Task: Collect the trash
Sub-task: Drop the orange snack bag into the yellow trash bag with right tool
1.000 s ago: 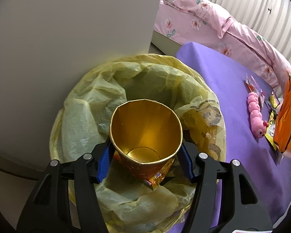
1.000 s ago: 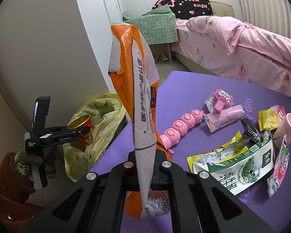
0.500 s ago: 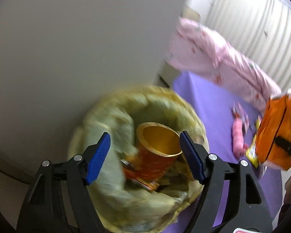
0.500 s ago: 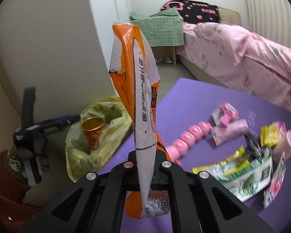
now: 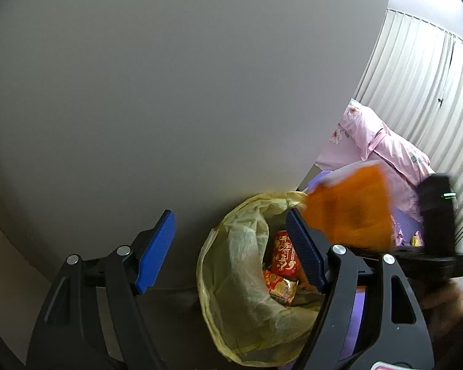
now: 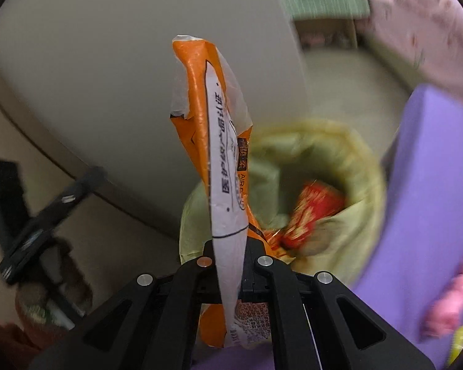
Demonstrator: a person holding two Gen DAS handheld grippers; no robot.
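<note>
My left gripper is open and empty, raised to the left of the yellow-lined trash bin. A red and gold paper cup lies inside the bin on other wrappers. My right gripper is shut on an orange and white snack bag, held upright at the bin, where the cup shows blurred. In the left wrist view the orange bag hovers blurred over the bin's right rim.
A grey wall stands right behind the bin. The purple mat lies to the bin's right, with a pink toy on it. A pink bed and curtains are beyond. My left gripper shows at the left in the right wrist view.
My left gripper opened, dropped the cup into the bin, then rose and drew left. My right gripper carried the orange bag from over the mat to the bin.
</note>
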